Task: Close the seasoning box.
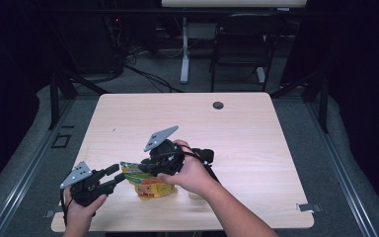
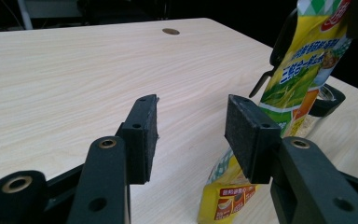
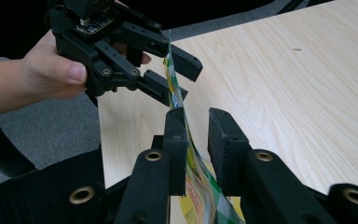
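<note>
Snack packet [image 3: 193, 186] is sitting between the right gripper [image 3: 198, 140] jaws; they stand narrow with a gap on one side, so it looks let go, not pinched; left gripper [image 2: 191, 126] jaws stand wide with nothing between them, the packet just off to one side; packet's near the front edge of the table [image 1: 256, 123]; I'd guess it's a handover, with the left-side grab still to do.

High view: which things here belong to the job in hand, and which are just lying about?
In the job:
- yellow-green snack bag
- left gripper
- right gripper, fingers either side of the bag

Lying about:
- table, with its cable hole
- black chair behind
</note>
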A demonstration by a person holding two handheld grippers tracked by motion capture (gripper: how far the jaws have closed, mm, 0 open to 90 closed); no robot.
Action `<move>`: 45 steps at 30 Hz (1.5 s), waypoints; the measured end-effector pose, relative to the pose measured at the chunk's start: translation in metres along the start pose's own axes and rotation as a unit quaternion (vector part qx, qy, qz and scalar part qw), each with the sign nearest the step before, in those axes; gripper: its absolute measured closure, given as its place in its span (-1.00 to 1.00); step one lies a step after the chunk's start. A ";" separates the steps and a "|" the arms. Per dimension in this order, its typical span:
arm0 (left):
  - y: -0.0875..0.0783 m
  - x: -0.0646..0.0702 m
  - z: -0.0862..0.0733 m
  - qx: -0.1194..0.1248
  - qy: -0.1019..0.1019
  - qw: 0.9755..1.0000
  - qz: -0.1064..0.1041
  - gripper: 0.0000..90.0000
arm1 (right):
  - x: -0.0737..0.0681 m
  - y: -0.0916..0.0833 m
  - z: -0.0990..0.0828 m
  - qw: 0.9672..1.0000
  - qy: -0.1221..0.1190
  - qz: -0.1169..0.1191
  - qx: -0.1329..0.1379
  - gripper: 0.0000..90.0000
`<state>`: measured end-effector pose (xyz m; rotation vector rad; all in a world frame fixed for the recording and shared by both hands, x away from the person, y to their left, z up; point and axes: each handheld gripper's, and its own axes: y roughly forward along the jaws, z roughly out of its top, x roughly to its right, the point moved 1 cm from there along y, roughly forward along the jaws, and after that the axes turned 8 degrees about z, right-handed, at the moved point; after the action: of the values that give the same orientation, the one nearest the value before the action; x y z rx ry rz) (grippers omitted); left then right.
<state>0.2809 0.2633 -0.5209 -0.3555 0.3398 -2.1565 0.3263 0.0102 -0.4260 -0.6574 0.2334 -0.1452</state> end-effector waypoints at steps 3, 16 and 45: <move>-0.001 -0.001 0.000 0.002 -0.005 1.000 0.001 0.21 | 0.000 0.000 0.000 1.000 0.001 -0.001 0.000 0.68; -0.001 -0.003 0.000 0.004 -0.005 1.000 0.004 0.21 | -0.004 -0.003 0.003 1.000 -0.007 -0.004 0.010 0.54; -0.003 -0.004 0.002 0.005 -0.006 1.000 0.006 0.19 | -0.014 -0.014 0.004 1.000 -0.014 0.003 0.028 0.42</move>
<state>0.2818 0.2683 -0.5190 -0.3599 0.3243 -2.1420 0.3132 0.0042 -0.4118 -0.6023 0.2037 -0.1365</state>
